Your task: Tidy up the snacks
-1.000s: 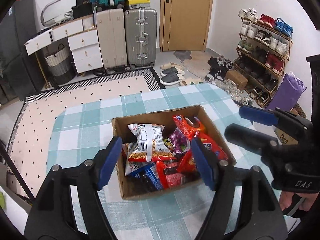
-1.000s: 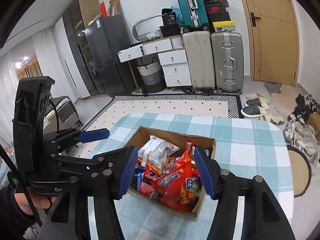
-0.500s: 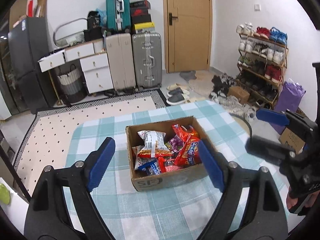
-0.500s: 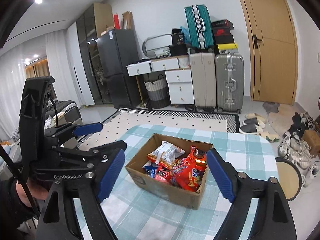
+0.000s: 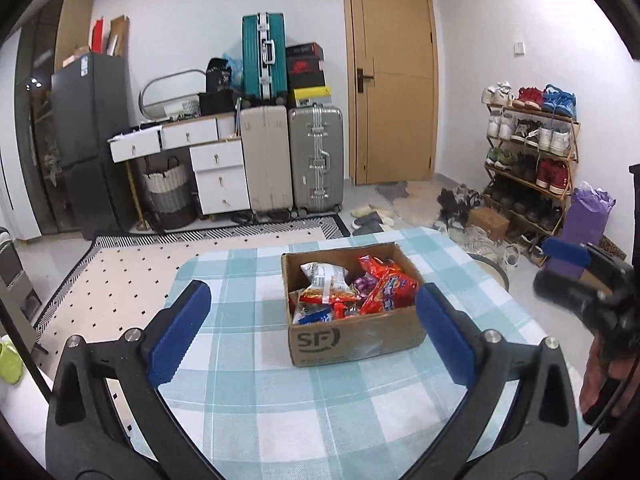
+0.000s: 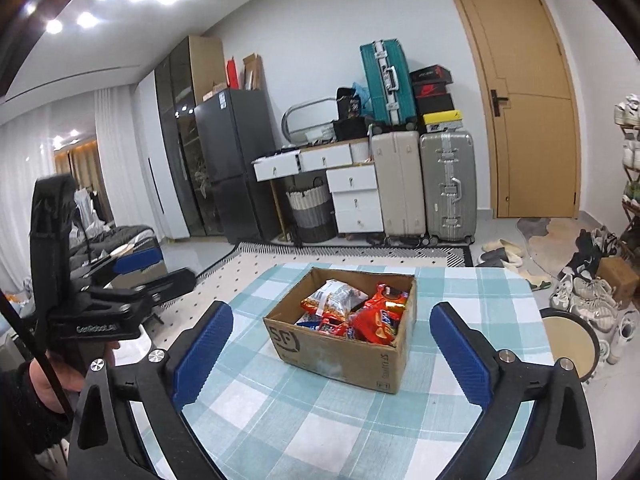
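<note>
Blue ribbed pads line both tools: the left gripper (image 5: 312,328) and the right gripper (image 6: 332,352) each have jaws that have just been opening and now stand wide with nothing between them, held above the near part of the table. Soft checked tablecloth (image 5: 260,392) in teal, pale blue and white covers the tabletop. On it sits an open brown cardboard box (image 5: 356,336), its corrugated front printed "SF", a little scuffed on the side seen from the right wrist (image 6: 340,356). Inside lie the snacks (image 5: 352,288): glossy crinkled packets, mostly red and orange, one white, one purple, some blue, piled loosely below the rim. Beyond the table a cream rug (image 5: 120,276) with small black marks and a striped border covers the floor. Against the far wall stand a beige suitcase (image 5: 266,160) and a ribbed silver suitcase (image 5: 316,158), a teal one (image 5: 264,58) on top, white drawers (image 5: 218,178), a dark fridge (image 5: 90,140), a plain wooden door (image 5: 394,80) and a slatted shoe rack (image 5: 528,152).
</note>
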Action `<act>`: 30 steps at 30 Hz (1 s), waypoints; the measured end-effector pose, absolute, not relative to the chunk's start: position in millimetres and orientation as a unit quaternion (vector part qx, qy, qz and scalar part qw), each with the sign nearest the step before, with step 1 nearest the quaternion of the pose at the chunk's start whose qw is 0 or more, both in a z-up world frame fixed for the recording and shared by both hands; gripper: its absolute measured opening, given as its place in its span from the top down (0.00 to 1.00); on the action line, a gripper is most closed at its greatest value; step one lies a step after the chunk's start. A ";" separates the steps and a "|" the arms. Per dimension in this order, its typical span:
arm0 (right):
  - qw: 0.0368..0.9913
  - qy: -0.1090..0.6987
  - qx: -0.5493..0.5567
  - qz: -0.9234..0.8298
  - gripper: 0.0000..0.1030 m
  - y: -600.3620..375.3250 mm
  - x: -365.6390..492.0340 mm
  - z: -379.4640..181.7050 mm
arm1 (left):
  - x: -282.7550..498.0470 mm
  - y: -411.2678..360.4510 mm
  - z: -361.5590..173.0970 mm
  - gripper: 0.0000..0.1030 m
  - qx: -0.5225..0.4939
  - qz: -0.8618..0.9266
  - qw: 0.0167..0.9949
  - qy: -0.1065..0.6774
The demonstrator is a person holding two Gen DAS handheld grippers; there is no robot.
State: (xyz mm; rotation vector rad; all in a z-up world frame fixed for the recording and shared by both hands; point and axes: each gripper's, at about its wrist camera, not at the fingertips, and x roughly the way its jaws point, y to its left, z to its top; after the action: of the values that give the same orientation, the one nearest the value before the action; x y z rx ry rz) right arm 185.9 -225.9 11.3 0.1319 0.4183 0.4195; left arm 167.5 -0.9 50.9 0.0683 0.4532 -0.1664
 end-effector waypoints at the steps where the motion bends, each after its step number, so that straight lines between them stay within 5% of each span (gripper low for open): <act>1: 0.955 0.204 0.065 0.205 0.02 -228.0 182.7 9.0 | 157.9 2.2 47.5 0.01 0.036 -0.078 0.972 0.220; 18: 0.965 0.194 0.046 0.173 0.01 -241.5 140.2 -103.2 | 152.1 44.9 -77.2 0.01 -0.020 -0.048 0.967 0.250; 30: 0.966 0.188 0.052 0.168 0.00 -235.5 139.7 -128.1 | 140.6 41.4 -128.3 0.01 0.000 -0.034 0.977 0.210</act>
State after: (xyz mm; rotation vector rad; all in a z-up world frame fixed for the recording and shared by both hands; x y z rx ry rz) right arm 139.7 -235.5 -128.1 0.1062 0.3802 0.3396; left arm 140.6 41.4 -128.3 0.0006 0.4227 -0.0676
